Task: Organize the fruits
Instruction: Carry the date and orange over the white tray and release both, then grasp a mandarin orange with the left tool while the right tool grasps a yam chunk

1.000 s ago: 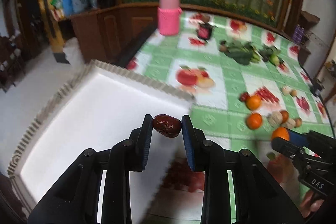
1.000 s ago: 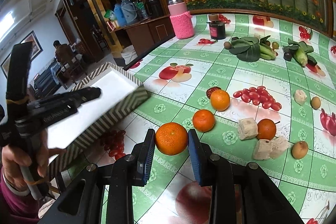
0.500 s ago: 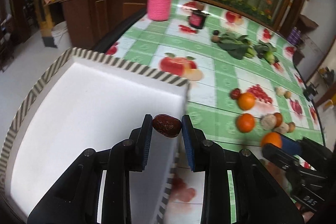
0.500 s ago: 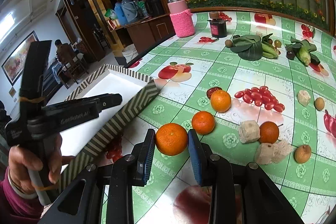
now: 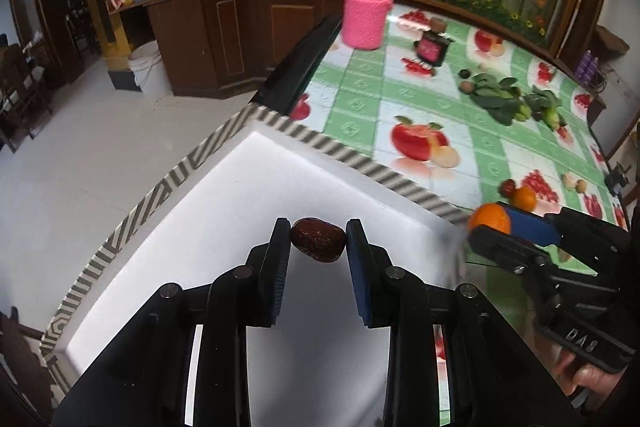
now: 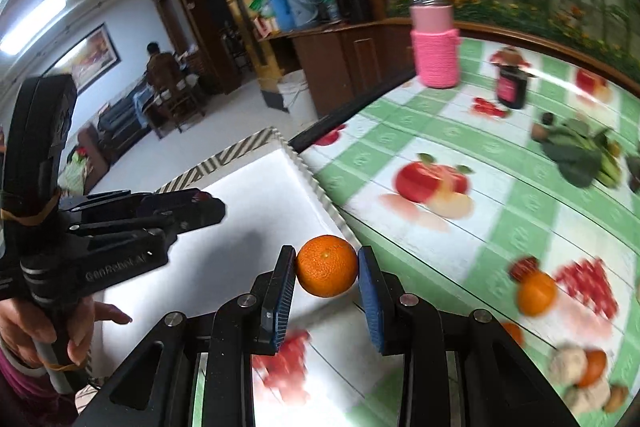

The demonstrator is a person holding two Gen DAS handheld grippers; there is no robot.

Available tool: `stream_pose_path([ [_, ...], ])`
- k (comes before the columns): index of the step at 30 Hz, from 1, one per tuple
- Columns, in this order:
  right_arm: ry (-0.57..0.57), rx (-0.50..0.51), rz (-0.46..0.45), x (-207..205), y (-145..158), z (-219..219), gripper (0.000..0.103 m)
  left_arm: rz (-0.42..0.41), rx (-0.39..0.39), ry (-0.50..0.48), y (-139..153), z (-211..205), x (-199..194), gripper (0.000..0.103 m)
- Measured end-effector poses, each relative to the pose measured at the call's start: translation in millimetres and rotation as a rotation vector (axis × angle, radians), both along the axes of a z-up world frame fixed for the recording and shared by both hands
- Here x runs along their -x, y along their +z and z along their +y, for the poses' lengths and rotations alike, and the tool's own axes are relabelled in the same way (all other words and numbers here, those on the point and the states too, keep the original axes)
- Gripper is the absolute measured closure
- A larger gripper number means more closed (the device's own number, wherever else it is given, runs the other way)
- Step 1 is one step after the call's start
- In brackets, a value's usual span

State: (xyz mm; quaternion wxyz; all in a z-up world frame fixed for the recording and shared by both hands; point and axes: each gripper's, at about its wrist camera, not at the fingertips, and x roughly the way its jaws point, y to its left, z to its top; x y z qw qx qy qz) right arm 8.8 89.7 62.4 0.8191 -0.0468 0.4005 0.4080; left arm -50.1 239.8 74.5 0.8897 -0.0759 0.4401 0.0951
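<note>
Left wrist view: the left gripper (image 5: 318,239) has its two fingers drawn in narrow, the blue pads (image 5: 357,259) pressing on either end of a dark red date (image 5: 318,244), which is carried clear above the white floor of the box (image 5: 224,227). The box has a grey-and-white striped rim and sits at the near corner of the table (image 5: 360,115), which is covered by a green-and-white checked cloth printed with fruit. At the right edge of this view the right gripper (image 5: 490,223) comes in over the striped rim, clamped on an orange (image 5: 489,218); a hand (image 5: 592,383) grasps its handle. Right wrist view: the right gripper (image 6: 326,271) holds the orange (image 6: 327,265) between both pads (image 6: 368,291), the fingers set only as wide as the fruit, and the fruit hangs over the box's rim (image 6: 316,183), at the side facing the table. The left gripper (image 6: 208,205) is seen side-on above the box interior; its pinched load cannot be made out from here, and a hand (image 6: 60,327) holds its grip. Loose fruit remains on the cloth to the right: another orange (image 6: 536,293) touching a second red date (image 6: 524,267), and a blurred cluster of pale lumps and small fruit (image 6: 580,371) nearer the edge. Farther back stand a pink-sleeved jar (image 6: 434,39) and a small dark jar (image 6: 511,87), with leafy greens (image 6: 576,155) beside them.
</note>
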Motion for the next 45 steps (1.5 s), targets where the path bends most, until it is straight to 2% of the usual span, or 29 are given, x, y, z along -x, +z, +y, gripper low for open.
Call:
stream_pose_path([
  [4, 0.066, 0.048, 0.024, -1, -15, 26, 0.072, 0.049, 0.084, 0.004, -20, 5, 4, 0.075],
  [8, 0.095, 0.118, 0.045, -4, -30, 32, 0.072, 0.026, 0.135, 0.046, -23, 8, 19, 0.075],
  [12, 0.103, 0.163, 0.057, -20, -39, 34, 0.073, 0.028, 0.125, 0.042, -19, 4, 24, 0.075],
  [15, 0.073, 0.196, 0.027, -36, -42, 35, 0.073, 0.033, 0.113, 0.065, -18, 3, 20, 0.075],
  [20, 0.016, 0.108, 0.111, -56, -41, 22, 0.072, 0.065, 0.163, 0.079, -29, 1, 7, 0.075],
  [22, 0.013, 0.058, 0.146, -55, -39, 17, 0.067, 0.077, 0.191, 0.067, -35, -2, 4, 0.075],
  [24, 0.008, 0.031, 0.14, -49, -34, 12, 0.062, 0.085, 0.195, 0.068, -39, -4, 5, 0.075],
  [28, -0.002, 0.026, 0.079, -28, -16, 0, 0.062, 0.073, 0.215, 0.087, -41, -7, 15, 0.075],
  [32, -0.053, -0.016, -0.005, -7, 6, -29, 0.062, 0.056, 0.174, 0.087, -42, -20, 23, 0.075],
  [37, -0.155, -0.06, -0.093, 18, 23, -85, 0.062, 0.049, 0.215, 0.056, -46, -40, 15, 0.075],
  [41, -0.231, -0.018, -0.13, 36, 23, -133, 0.062, -0.015, 0.13, 0.046, -31, -53, 21, 0.075],
  [45, -0.294, -0.021, -0.089, 43, 13, -172, 0.062, -0.087, 0.013, 0.025, -9, -69, 35, 0.075],
])
